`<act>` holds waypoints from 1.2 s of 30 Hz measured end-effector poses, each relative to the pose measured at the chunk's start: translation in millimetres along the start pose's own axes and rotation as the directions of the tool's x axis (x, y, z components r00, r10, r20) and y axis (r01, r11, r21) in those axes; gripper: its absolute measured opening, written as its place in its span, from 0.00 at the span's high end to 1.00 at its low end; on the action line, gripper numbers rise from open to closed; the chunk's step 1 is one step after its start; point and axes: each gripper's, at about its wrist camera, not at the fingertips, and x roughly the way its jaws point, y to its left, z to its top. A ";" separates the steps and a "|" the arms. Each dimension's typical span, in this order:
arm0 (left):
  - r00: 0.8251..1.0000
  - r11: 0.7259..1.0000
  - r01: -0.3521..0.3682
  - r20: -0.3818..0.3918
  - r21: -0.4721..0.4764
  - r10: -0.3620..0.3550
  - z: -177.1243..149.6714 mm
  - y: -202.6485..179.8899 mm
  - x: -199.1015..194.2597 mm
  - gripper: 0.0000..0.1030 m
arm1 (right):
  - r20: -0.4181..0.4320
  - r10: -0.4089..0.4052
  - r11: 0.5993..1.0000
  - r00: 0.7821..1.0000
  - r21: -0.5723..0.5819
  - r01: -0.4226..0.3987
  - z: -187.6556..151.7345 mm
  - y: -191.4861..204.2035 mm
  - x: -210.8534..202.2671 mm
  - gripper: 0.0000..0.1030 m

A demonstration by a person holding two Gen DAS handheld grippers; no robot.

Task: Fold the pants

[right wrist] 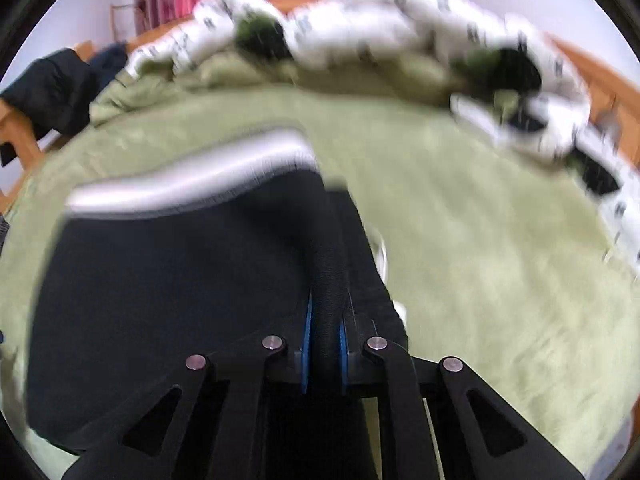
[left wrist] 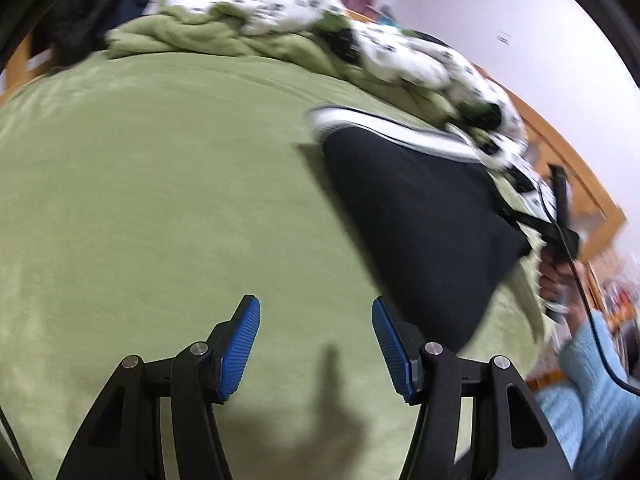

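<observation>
The black pants (left wrist: 420, 216) with a white stripe lie folded on the green bed sheet (left wrist: 160, 200), to the right in the left wrist view. My left gripper (left wrist: 316, 320) is open and empty above the bare sheet, left of the pants. My right gripper (right wrist: 325, 320) is shut on a bunched fold of the black pants (right wrist: 180, 280), which spread out to its left with the white stripe at their far edge. The right gripper also shows in the left wrist view (left wrist: 560, 216) at the pants' right edge, held by a hand.
A crumpled white patterned quilt (left wrist: 400, 52) and bunched green blanket lie along the far side of the bed. Dark clothes (right wrist: 52, 88) sit at the far left corner. A wooden bed frame (left wrist: 568, 152) borders the bed. Pink curtains hang behind.
</observation>
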 end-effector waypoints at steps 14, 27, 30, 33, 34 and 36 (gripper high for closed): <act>0.991 0.916 -0.122 -0.008 0.382 0.135 -36.9 -116.3 59.5 0.60 | -0.007 -0.065 0.998 0.998 -0.001 0.065 -32.8 -1.7 -25.4 0.77; 0.999 0.987 0.021 -0.048 0.160 -0.014 -39.7 -78.5 26.0 0.61 | 0.037 0.004 1.000 0.999 -0.017 -0.003 -50.1 -10.2 -27.2 0.77; 0.994 0.991 0.099 0.028 0.094 -0.103 -31.9 -66.2 -0.9 0.40 | 0.055 0.003 1.000 0.998 0.000 -0.003 -44.5 -13.8 -32.6 0.46; 0.992 0.994 0.096 0.081 0.049 -0.100 -12.0 -56.1 -9.8 0.36 | 0.096 0.002 1.000 0.995 0.000 -0.002 -26.5 -13.8 -32.9 0.35; 0.994 0.996 0.082 0.076 0.028 -0.084 -3.1 -52.5 -5.3 0.36 | 0.092 0.002 1.000 0.996 0.002 -0.003 -19.7 -13.4 -29.7 0.31; 0.998 0.999 0.043 0.049 -0.024 -0.042 13.6 -45.0 11.0 0.36 | 0.074 0.018 0.999 0.997 0.026 -0.020 -0.9 -15.2 -15.5 0.29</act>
